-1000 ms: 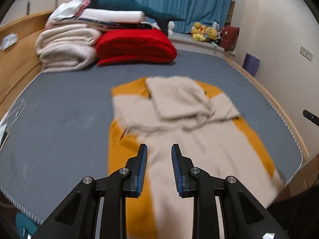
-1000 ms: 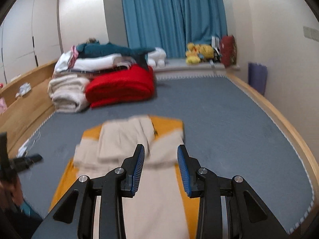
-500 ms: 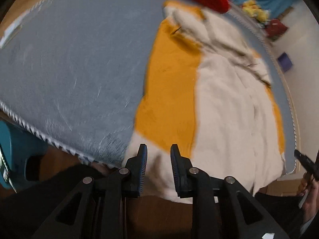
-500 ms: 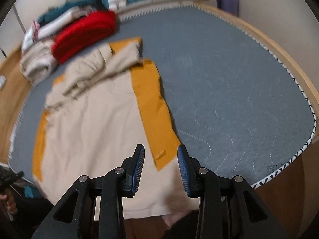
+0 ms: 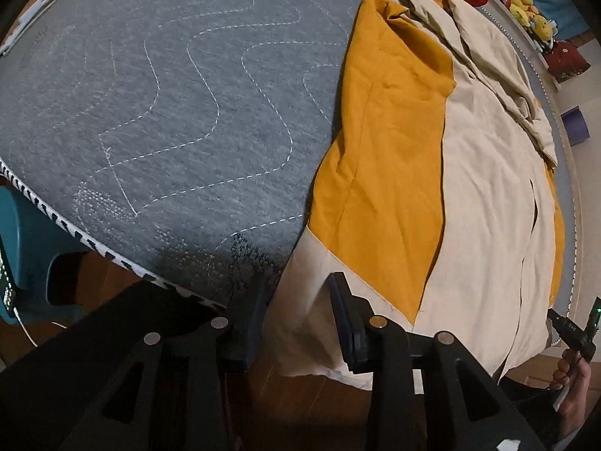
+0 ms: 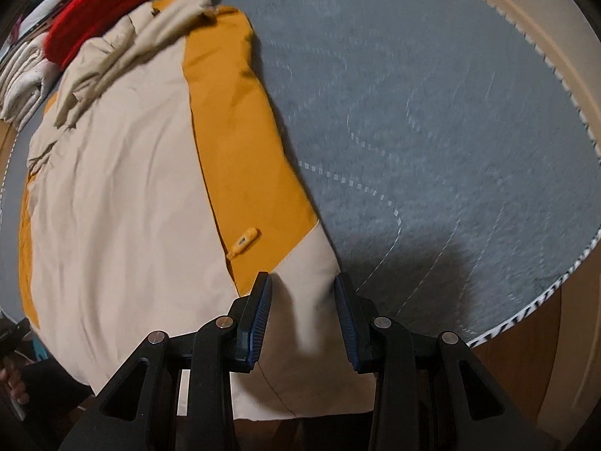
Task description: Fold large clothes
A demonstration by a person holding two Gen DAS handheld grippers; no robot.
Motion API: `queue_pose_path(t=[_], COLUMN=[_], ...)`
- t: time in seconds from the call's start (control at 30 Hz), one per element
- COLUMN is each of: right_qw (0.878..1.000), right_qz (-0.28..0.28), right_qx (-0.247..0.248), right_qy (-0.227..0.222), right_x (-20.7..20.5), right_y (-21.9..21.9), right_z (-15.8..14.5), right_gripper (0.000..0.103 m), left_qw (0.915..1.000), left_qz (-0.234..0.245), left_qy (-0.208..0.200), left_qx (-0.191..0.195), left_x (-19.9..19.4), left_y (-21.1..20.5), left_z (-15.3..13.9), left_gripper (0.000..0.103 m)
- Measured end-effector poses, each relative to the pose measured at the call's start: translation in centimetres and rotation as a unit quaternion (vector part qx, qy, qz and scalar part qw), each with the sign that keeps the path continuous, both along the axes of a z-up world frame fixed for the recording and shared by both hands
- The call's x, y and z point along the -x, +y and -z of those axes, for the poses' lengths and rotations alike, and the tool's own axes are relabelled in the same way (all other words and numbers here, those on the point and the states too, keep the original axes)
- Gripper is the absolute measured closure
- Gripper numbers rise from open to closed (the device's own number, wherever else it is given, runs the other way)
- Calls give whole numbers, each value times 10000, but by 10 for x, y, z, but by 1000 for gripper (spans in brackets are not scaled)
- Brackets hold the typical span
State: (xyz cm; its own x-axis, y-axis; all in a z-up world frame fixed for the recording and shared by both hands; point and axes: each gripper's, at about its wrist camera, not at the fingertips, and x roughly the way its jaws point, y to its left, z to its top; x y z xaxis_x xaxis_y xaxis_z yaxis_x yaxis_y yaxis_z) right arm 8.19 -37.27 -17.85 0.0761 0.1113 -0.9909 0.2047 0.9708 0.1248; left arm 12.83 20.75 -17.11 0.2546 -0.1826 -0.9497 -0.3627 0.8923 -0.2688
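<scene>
A large beige and mustard-yellow garment (image 5: 488, 188) lies spread flat on the grey quilted bed cover (image 5: 169, 94), its hem hanging over the near edge. My left gripper (image 5: 296, 293) points down at the hem's left beige corner. Its jaws are opening, the cloth lies between them, and the pads do not press on it. In the right wrist view the garment (image 6: 112, 188) fills the left half. My right gripper (image 6: 302, 293) straddles the hem's right corner, open, with a raised crease of beige cloth between its fingers.
A red blanket (image 6: 97, 0) and folded cream blankets (image 6: 18, 82) are stacked at the bed's far end, with yellow plush toys (image 5: 529, 11) beyond. The wooden bed frame (image 6: 526, 7) curves round the cover (image 6: 432, 112). A teal object (image 5: 22, 248) sits on the floor at left. A person's hand (image 5: 574, 372) shows at right.
Both grippers have dropped from looking across the bed to pointing down at the garment's near hem. Each has closed in on a hem corner, and the left jaws stand wider than before.
</scene>
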Motion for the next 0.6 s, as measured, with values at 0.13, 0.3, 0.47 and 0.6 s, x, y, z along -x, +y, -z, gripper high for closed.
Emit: queue_pose_path(t=[0.13,0.3,0.47,0.6], right_qw=[9999,10000,9995,9984], right_qz=[108,-2,-80,36], right_qx=[-25,26,-284,-511], right_qy=[38,18,-144,-250], right_x=[1,0,-1,1], right_y=[-5,0,3,0], right_z=[6,6,-5,-10], right_gripper=[63,60,73,72], left_qw=[9999,9992,9938,9969], left_qz=[121,313,-87,153], left_qy=[-64,-199,-724,-332], left_qx=[-60,-175,839,701], left_x=[-4,-9,2,-2], left_y=[-5,-16,4,-7], left_z=[3,0,-17,0], left_gripper=[64,76,88,83])
